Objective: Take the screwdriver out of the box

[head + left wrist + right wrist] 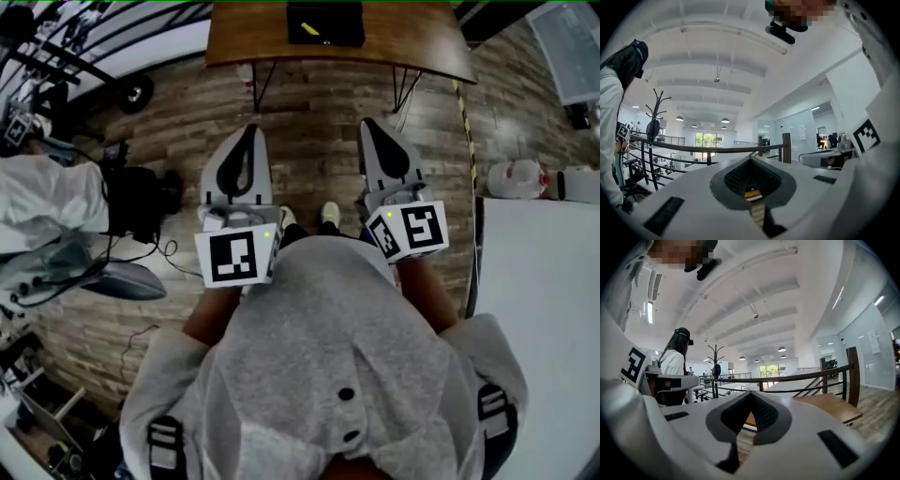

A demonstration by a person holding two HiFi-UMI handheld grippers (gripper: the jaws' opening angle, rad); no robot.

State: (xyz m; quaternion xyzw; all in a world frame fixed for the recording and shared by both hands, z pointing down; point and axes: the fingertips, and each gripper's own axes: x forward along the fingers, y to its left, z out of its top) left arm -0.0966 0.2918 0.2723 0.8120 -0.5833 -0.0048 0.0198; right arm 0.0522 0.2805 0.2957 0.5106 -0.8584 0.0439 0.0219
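Note:
A black box (325,23) stands on the wooden table (244,42) at the top of the head view. A yellow item (310,29) lies inside it; I cannot tell whether it is the screwdriver. I hold both grippers level in front of my body, well short of the table. The left gripper (249,131) is shut with nothing between its jaws, and so is the right gripper (374,127). In the left gripper view the left gripper (751,160) has its tips together. In the right gripper view the right gripper (751,394) points at the table (829,406).
A person in white (42,202) stands at the left beside black gear (136,202) and floor cables (141,262). A white table (544,300) fills the right side. Wooden floor lies between me and the table. A railing (806,376) and a coat stand (654,117) are farther off.

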